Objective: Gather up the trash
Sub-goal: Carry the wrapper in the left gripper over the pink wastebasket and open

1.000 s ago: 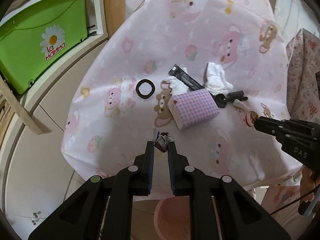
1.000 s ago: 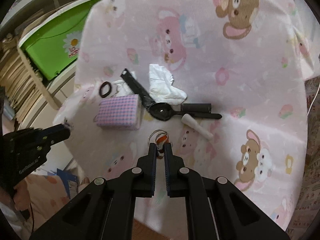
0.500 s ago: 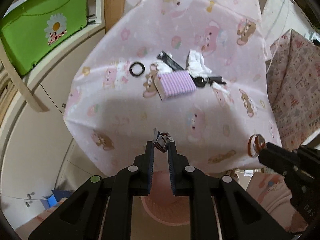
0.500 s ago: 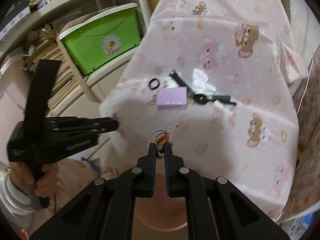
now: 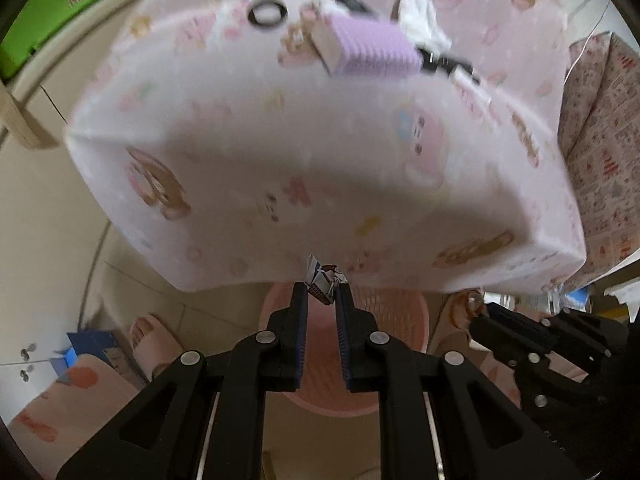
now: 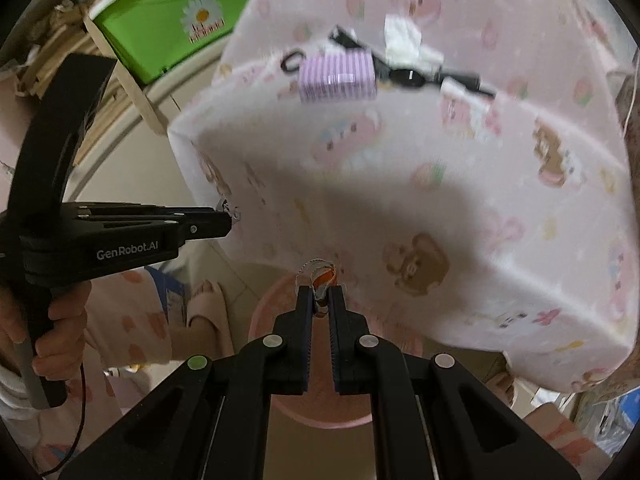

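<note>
Matt cloth table cover [image 5: 304, 152], crumpled foil wrapper [image 5: 322, 279]

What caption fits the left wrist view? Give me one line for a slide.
Left gripper pinching a crumpled wrapper above the pink basket, below the table edge.

On the pink cartoon-print tablecloth [image 6: 460, 208] we see a lilac checked pouch [image 6: 338, 80]. Just left of the pouch lies a black hair tie [image 6: 291, 61]; behind it, a black comb [image 6: 345, 38]. Well left of the pouch stands a green storage box [image 6: 176, 16].
</note>
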Action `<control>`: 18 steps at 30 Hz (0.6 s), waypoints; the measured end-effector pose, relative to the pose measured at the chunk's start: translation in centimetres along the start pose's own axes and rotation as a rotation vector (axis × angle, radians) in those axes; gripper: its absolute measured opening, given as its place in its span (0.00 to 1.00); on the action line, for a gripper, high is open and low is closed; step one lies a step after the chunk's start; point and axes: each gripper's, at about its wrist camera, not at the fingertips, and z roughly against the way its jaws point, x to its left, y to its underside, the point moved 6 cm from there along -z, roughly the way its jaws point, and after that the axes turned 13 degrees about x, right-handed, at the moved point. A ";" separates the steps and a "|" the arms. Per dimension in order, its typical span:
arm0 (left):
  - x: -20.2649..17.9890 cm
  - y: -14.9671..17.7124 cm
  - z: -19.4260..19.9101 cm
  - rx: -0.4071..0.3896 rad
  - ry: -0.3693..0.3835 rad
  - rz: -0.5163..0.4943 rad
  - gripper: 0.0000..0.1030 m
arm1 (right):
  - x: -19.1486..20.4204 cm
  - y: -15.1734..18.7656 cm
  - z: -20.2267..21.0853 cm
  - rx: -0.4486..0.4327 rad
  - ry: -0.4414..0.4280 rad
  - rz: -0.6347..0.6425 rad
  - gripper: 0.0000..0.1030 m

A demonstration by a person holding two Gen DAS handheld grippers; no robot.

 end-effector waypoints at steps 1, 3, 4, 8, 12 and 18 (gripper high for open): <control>-0.1 0.0 -0.7 0.024 0.009 0.002 0.13 | 0.0 0.0 -0.8 0.021 0.003 0.004 0.08; -0.3 0.2 -2.3 0.072 0.018 0.008 0.13 | -0.1 0.0 -1.8 0.045 0.006 0.010 0.08; -0.3 0.3 -3.1 0.090 0.013 0.009 0.13 | -0.2 0.0 -2.6 0.058 0.015 0.012 0.08; 0.1 0.8 -5.9 0.154 -0.003 0.020 0.13 | -0.8 0.9 -5.5 0.125 0.035 -0.007 0.08; 0.8 1.6 -9.5 0.226 0.008 0.064 0.13 | -1.1 1.9 -8.5 0.196 0.074 0.002 0.08; 1.3 2.8 -12.3 0.313 0.025 0.070 0.19 | -1.0 2.9 -11.1 0.245 0.101 0.021 0.09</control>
